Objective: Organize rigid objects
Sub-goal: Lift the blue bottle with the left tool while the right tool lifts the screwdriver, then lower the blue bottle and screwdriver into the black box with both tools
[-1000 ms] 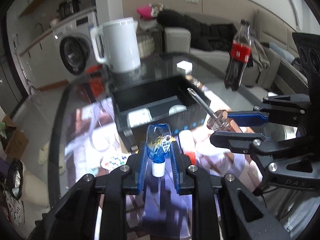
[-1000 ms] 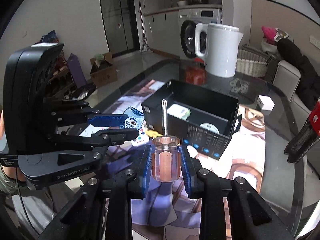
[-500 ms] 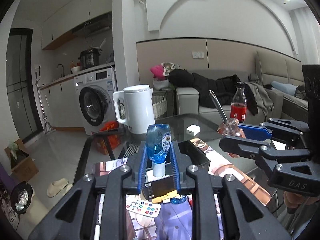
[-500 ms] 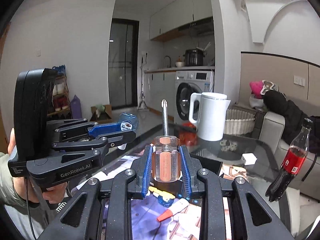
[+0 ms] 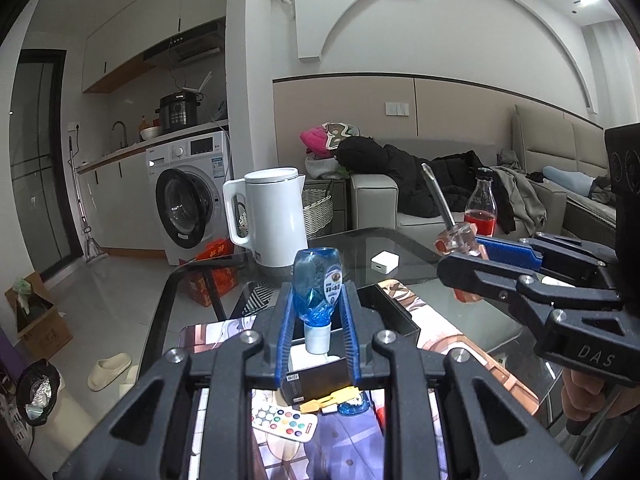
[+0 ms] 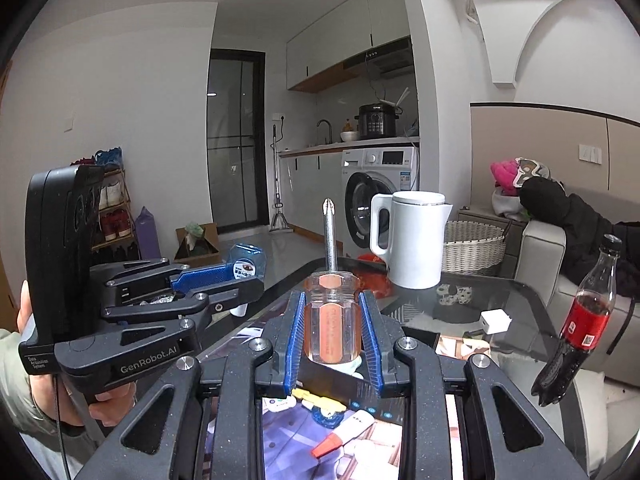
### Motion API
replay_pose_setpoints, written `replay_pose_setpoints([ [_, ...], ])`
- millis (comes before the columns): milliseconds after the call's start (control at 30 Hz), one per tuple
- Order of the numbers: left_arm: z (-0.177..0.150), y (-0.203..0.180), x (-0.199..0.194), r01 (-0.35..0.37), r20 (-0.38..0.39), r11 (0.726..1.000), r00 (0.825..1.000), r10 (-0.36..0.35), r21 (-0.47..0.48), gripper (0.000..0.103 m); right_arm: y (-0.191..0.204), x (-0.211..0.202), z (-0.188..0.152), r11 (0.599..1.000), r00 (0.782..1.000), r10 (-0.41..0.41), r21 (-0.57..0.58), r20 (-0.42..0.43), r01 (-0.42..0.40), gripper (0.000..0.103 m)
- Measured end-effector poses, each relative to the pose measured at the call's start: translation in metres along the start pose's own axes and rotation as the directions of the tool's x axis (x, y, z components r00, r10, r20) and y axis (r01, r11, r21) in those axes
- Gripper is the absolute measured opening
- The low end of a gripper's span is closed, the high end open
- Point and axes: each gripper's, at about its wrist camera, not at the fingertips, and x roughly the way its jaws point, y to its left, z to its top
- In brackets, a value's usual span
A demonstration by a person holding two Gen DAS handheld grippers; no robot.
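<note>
**Both tools loaded, box below and ahead**

Open black rectangular cardboard box (image 5: 394, 314) sits on the glass table (image 5: 404, 246), low and just forward of both grippers; most of it is hidden behind the fingers in both views. That is the likely drop target, so the coming move is probably a tilt down and forward.

Small clear-blue plastic bottle with white cap (image 5: 317, 300) is clamped in the left gripper (image 5: 316, 344), cap toward the wrist, long axis running out along the fingers.

Screwdriver with clear orange handle and steel shaft (image 6: 330, 316) is clamped by the handle in the right gripper (image 6: 331, 344), shaft pointing up and away, tip high above the box.

Grippers sit side by side, near, not touching. Which is closer to the box: cannot tell.

White electric kettle (image 5: 272, 220) and cola bottle (image 6: 580, 320) stand farther out on the table.
</note>
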Motion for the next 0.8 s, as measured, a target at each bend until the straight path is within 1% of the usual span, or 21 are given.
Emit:
replay_pose_setpoints([
  [233, 0.011, 0.004, 0.014, -0.009, 0.024, 0.999, 1.0, 0.01, -0.038, 0.021, -0.005, 0.011, 0.014, 1.0, 1.0, -0.01, 0.02, 0.012, 0.009, 0.027],
  [433, 0.023, 0.013, 0.037, -0.019, 0.047, 0.997, 0.999, 0.022, -0.069, 0.021, -0.013, 0.027, 0.026, 0.999, 0.999, -0.031, 0.045, 0.023, 0.03, 0.027],
  [667, 0.032, 0.029, 0.076, -0.033, 0.024, 0.99, 0.999, 0.036, -0.138, 0.021, -0.025, 0.057, 0.037, 0.995, 0.998, -0.06, 0.075, 0.014, 0.059, 0.027],
  [800, 0.035, 0.035, 0.099, -0.042, -0.001, 0.986, 0.999, 0.043, -0.16, 0.021, -0.036, 0.08, 0.04, 0.991, 0.997, -0.082, 0.102, -0.013, 0.083, 0.027],
])
